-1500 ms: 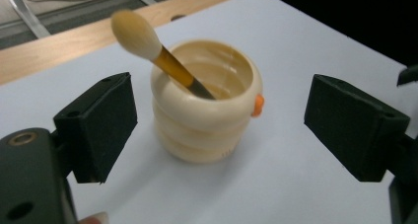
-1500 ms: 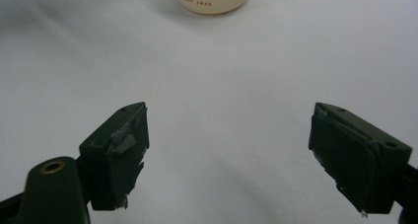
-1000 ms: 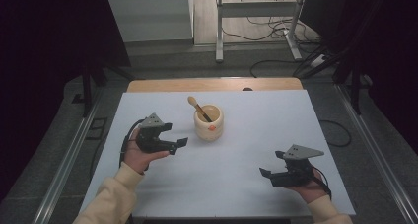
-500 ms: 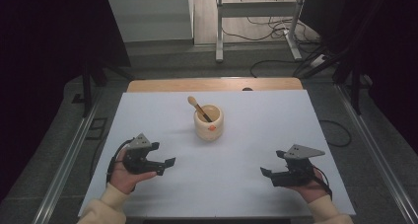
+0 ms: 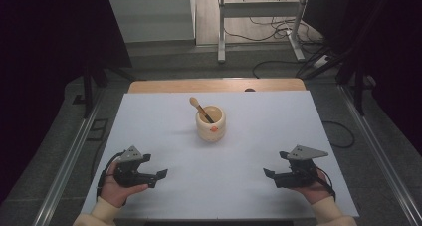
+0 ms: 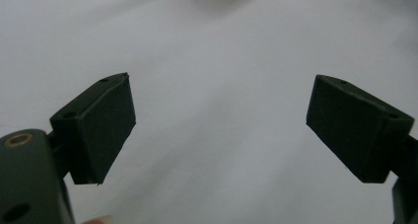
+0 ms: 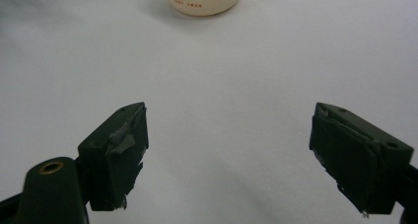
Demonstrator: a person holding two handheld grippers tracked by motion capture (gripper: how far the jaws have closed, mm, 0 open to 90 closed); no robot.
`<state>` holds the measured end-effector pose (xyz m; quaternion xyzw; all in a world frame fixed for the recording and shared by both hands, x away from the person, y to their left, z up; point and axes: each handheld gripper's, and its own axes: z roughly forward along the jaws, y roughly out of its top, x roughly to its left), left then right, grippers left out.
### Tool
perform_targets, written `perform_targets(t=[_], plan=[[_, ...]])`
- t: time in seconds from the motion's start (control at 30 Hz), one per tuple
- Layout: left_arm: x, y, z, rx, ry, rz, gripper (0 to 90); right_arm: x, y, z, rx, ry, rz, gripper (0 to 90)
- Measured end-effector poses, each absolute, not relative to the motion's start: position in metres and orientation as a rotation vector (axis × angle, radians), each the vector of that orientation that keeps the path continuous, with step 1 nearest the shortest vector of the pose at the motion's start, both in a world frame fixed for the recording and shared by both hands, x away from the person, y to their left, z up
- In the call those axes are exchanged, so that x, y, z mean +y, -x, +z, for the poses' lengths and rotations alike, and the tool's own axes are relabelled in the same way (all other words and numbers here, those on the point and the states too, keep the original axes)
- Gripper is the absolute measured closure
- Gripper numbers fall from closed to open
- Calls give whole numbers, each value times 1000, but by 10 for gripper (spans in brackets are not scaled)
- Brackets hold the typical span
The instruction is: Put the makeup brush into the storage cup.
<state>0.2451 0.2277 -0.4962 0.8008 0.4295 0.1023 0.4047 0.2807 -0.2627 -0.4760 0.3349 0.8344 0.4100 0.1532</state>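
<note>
White sheeting covered the table (image 5: 259,151); mid-table stood our cream cup (image 5: 210,123), a wooden spoon (image 5: 201,109) leaning inside. We held left gripper (image 5: 160,175) and right gripper (image 5: 267,173) spread, empty, well apart from it. We judged it rigid, glazed, slippery, breakable: best gripped across the body.

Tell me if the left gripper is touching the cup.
Apart. The high view shows the left gripper near the table's front edge, with bare white table between it and the cup. Its jaws stand open.
</note>
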Motion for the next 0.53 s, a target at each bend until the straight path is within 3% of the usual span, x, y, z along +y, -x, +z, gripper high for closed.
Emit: perform_targets(t=[0.53], plan=[[228,-245,-495,1090,-2004,292,130,-264,-282,-476,2388,-962,1178,151]])
